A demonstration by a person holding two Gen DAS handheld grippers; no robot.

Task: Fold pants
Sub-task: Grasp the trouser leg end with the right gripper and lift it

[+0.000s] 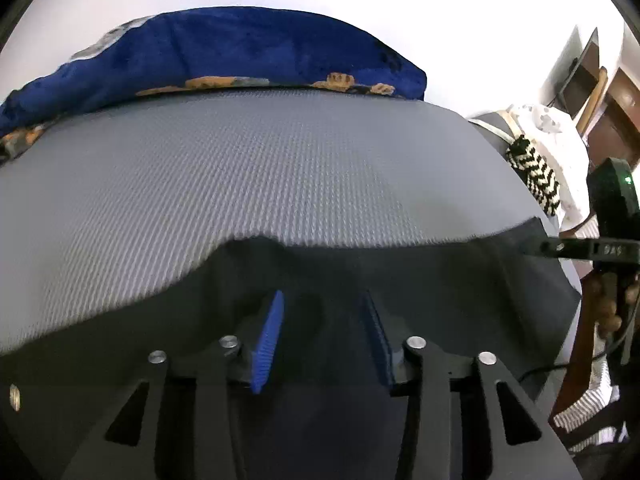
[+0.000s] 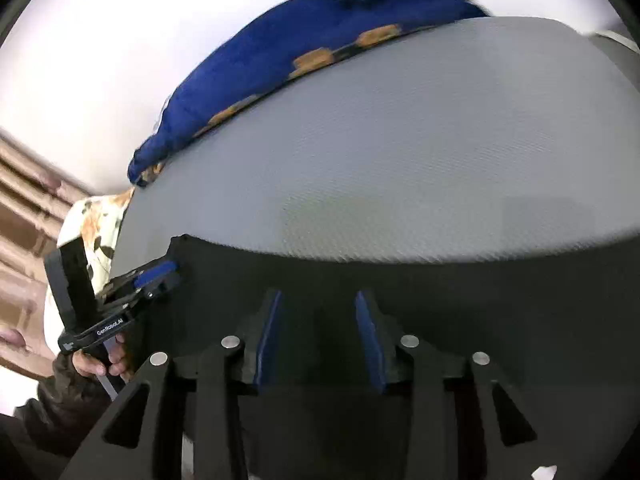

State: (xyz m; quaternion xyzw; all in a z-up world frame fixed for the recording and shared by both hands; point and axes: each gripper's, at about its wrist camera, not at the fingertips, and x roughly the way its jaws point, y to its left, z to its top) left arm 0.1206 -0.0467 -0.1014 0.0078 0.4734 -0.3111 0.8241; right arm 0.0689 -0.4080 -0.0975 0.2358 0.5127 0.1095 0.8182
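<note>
Clearly, the dark pants (image 1: 440,280) lie flat on a grey ribbed surface (image 1: 280,168) and fill the lower half of the left wrist view. Their far edge runs across the middle of the frame and rises in a small hump left of centre.

The left gripper (image 1: 323,294) points down over the cloth at the bottom centre. Its blue pads (image 1: 272,340) stand spread, with a clear gap between them and dark cloth showing in that gap, so nothing is pinched. At the right edge of this view one finger of the right gripper (image 1: 560,247) reaches in and meets the right corner of the pants. The person's hand (image 1: 610,308) grips its handle just below.

From the right wrist view, the pants (image 2: 480,300) again cover the lower half, with the grey surface (image 2: 400,140) beyond them. The right gripper (image 2: 318,293) also has its pads (image 2: 370,340) apart over the cloth, pressing on nothing. At the left of this frame the left gripper (image 2: 158,276) sits at the left corner of the pants, with a hand (image 2: 100,364) on its handle in the lower left.

A blue blanket (image 1: 260,52) with orange patches lies along the far side of the surface at the top of both views. A black-and-white zigzag cloth (image 1: 536,176) hangs at the right of the left wrist view.
</note>
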